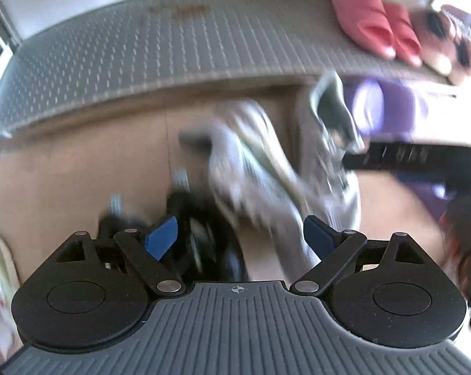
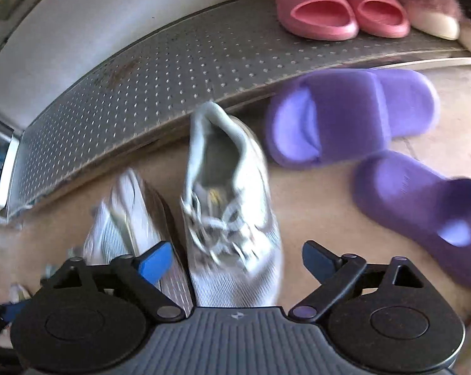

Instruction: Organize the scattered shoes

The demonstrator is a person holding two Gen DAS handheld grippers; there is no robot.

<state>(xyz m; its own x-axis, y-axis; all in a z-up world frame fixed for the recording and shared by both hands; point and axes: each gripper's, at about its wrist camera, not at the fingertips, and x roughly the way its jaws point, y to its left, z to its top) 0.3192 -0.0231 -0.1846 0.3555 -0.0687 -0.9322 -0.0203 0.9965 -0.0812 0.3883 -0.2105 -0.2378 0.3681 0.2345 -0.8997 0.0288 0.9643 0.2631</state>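
Note:
Two grey-white sneakers lie on the tan floor in front of a low perforated metal shelf (image 2: 173, 62). In the right wrist view one sneaker (image 2: 229, 193) stands upright with its opening up, the other (image 2: 132, 218) lies tipped on its side to its left. My right gripper (image 2: 238, 262) is open just above the upright sneaker's toe, its jaws on either side. In the left wrist view both sneakers (image 1: 260, 175) are blurred; my left gripper (image 1: 240, 237) is open over them. The other gripper's black body (image 1: 407, 156) reaches in from the right.
Two purple slides (image 2: 351, 115) (image 2: 423, 212) lie on the floor at right. A pair of pink slides (image 2: 338, 9) and fluffy pink slippers (image 2: 438, 6) stand on the shelf at the right end. A white wall is behind the shelf.

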